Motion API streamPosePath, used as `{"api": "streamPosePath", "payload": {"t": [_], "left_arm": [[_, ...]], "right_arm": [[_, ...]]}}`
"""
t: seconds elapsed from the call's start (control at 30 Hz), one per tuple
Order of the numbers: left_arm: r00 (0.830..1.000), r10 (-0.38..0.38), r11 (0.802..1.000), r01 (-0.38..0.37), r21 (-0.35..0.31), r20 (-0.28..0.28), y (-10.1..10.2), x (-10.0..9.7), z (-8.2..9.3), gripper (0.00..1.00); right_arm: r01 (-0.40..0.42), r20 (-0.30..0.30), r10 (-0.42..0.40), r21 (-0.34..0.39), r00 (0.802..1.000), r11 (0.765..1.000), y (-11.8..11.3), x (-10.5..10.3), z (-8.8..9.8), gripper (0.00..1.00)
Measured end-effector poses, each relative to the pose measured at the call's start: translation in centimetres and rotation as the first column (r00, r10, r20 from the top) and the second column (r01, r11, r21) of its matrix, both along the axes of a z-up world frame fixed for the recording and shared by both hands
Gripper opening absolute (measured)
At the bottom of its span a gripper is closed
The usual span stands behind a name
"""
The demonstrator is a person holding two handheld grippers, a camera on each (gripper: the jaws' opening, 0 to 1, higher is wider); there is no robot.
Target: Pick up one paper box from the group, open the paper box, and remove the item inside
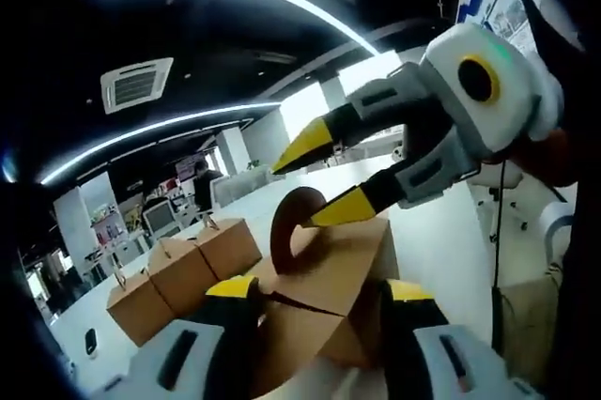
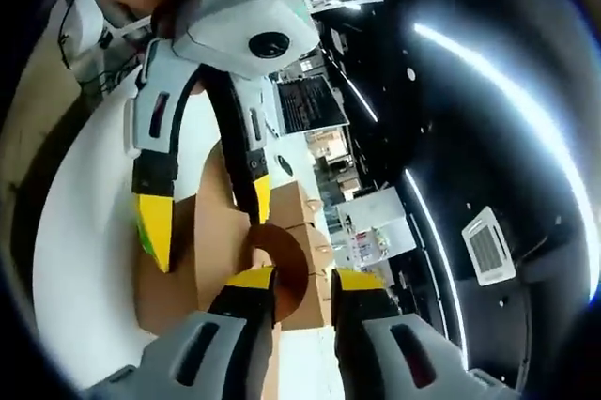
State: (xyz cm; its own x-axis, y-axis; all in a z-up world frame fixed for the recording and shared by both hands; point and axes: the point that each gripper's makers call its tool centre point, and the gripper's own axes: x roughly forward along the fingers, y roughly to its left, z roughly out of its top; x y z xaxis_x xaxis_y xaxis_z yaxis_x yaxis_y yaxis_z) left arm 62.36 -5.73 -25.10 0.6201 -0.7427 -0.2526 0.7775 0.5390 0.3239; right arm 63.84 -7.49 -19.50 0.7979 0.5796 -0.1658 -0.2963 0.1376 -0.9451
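Over the white table (image 1: 441, 240), left fingers (image 1: 235, 301) clamp the paper box (image 1: 329, 278).

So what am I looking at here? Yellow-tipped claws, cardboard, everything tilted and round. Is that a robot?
No robot arm here: a person holds a two-jaw gripper in each hand, and a fisheye camera rides on each one, so both pictures are round and tilt with the hands.

In the left gripper view, the left gripper rises from the bottom, its jaws on either side of a brown paper box. The right gripper reaches in from the right, its yellow tips around the box's curved handle.

The right gripper view shows the same moment from the other hand: the right gripper's own jaws sit close on the handle, with the left gripper above.

Behind, more boxes stand in a row on the white table.
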Motion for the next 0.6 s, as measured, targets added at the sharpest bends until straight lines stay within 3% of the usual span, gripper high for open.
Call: {"api": "streamPosePath", "payload": {"t": [0.17,0.4,0.6], "left_arm": [[1.000,0.010,1.000,-0.010,0.017,0.013,-0.1,0.0,0.1,0.54],[1.000,0.009,1.000,-0.009,0.020,0.001,-0.2,0.0,-0.1,0.52],[1.000,0.006,1.000,-0.006,0.024,0.003,-0.2,0.0,-0.1,0.52]], "right_arm": [[0.000,0.024,0.000,-0.014,1.000,1.000,0.0,-0.2,0.1,0.20],[-0.004,-0.035,0.003,-0.037,0.999,0.999,-0.3,-0.2,-0.7,0.20],[0.019,-0.031,-0.020,-0.048,0.999,0.999,-0.5,0.7,-1.1,0.20]]}}
